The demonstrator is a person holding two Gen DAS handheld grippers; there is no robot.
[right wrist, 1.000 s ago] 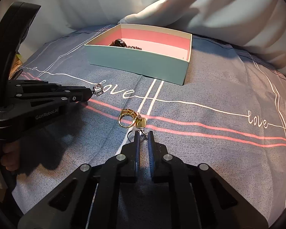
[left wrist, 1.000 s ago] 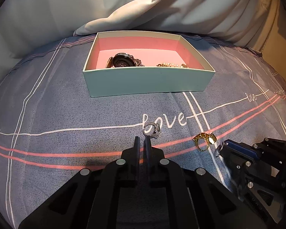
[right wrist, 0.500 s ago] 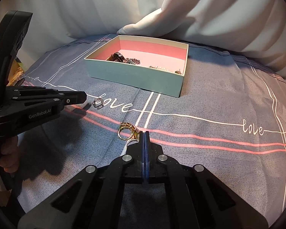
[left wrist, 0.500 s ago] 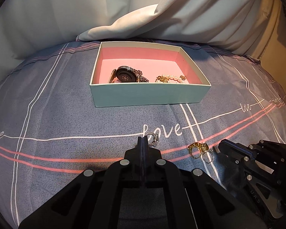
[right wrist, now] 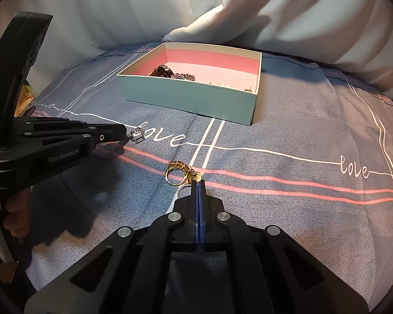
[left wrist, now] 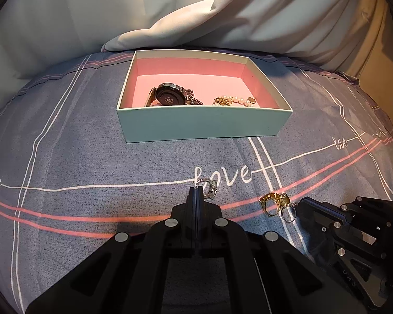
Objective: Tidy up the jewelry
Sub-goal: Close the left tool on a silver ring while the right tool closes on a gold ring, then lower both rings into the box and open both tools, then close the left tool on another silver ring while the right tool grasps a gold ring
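A teal box with a pink inside stands on the blue-grey bedspread. It holds a dark watch and a pearl bracelet. My left gripper is shut on the rim of a silver ring over the word "love". My right gripper is shut too, pinching a small silver ring. A gold ring lies against that ring, just left of the fingertips.
White bedding is bunched up behind the box. A cardboard box stands off the bed's right side. A person's hand grips the left gripper's handle. Bare bedspread stretches to the right of the box.
Both pairs of jaws, slightly apart a second ago, have closed: the left on the silver ring, the right on the small silver ring beside the gold one. Neither hand has shifted noticeably.
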